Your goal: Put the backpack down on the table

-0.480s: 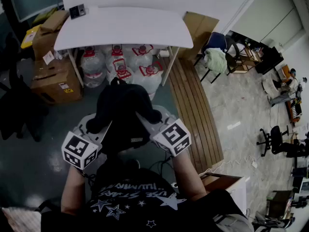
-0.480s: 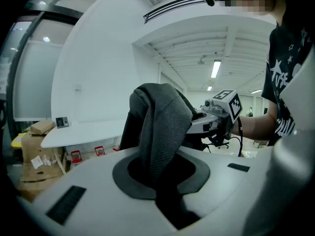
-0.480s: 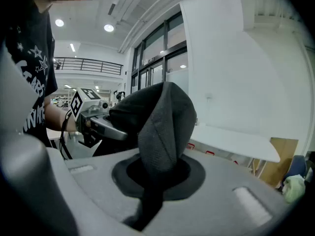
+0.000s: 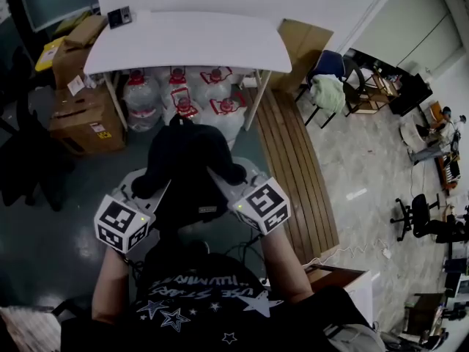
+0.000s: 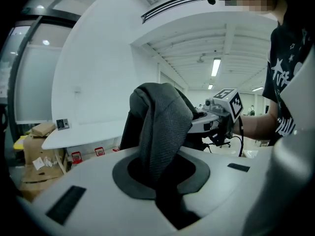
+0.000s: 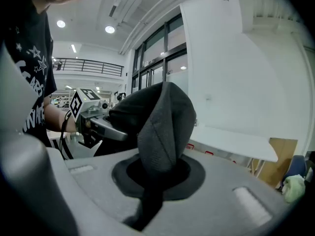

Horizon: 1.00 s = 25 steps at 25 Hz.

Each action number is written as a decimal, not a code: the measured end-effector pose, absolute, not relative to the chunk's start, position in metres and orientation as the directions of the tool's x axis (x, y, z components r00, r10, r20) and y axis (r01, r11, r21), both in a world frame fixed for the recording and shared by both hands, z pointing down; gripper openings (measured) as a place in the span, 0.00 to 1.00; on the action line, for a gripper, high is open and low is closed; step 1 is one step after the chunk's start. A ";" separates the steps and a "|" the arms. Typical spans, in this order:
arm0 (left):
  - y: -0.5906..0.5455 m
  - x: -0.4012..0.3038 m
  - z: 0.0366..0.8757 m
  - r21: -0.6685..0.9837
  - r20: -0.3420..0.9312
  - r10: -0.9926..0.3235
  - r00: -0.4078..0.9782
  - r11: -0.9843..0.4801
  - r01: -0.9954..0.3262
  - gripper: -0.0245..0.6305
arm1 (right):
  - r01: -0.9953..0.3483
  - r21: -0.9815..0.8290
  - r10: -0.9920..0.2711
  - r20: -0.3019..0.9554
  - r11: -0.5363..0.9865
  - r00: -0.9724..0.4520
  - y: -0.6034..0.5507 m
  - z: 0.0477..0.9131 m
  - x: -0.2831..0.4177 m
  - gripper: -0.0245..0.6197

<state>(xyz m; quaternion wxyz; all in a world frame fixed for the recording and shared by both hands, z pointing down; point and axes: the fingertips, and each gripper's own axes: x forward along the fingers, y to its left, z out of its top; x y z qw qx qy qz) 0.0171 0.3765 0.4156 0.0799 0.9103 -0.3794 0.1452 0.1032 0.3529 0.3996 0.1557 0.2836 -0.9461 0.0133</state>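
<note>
While the backpack (image 4: 187, 160) hangs in mid-air at 6 o'clock from the table (image 4: 190, 42), its whole weight rests on two strap grips. It is above the floor and not yet over the tabletop.

**Grip state**
- Left gripper (image 5: 157, 173): jaws closed on the left-hand strap (image 5: 162, 127), with the woven fabric bunched between them.
- Right gripper (image 6: 156, 176): jaws closed on the right-hand strap (image 6: 165, 127) in the same manner.

**Probable faults, left to right**
1. Left-side slip. The padded strap is compressible, so a jerk on the lift could let it creep through the jaws. The bag would then tip toward 9 o'clock, toward the cardboard boxes (image 4: 80, 119) at 10 o'clock.
2. Collision on the tabletop. A small dark device (image 4: 117, 15) lies at 11 o'clock on the table. A set-down aimed too far to that side could push it.
3. Edge strike. The bag hangs well below the claws. If it is carried forward without enough lift, its body could catch the near table edge at 12 o'clock or swing into the water jugs (image 4: 183, 97) beneath it.
4. Overhang. Releasing with the bag only partly on the surface could let it slide off.
5. Right-side slip. The cause is the same as in item 1, and the bag would tip toward the wooden boards (image 4: 293, 167) at 3 o'clock.
</note>
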 end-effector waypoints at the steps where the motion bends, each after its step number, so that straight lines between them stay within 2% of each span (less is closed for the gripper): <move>1: 0.377 0.018 0.416 0.038 0.327 -0.666 0.670 -0.699 -0.714 0.12 | -0.540 0.064 -0.532 0.304 0.839 -0.790 0.354 0.400 0.105 0.07; 13: 0.392 0.035 0.415 0.033 0.345 -0.662 0.666 -0.700 -0.713 0.12 | -0.535 0.039 -0.522 0.289 0.844 -0.803 0.368 0.400 0.122 0.07; 25: 0.362 0.022 0.427 0.064 0.366 -0.661 0.655 -0.684 -0.726 0.12 | -0.526 0.013 -0.502 0.317 0.850 -0.805 0.334 0.411 0.108 0.07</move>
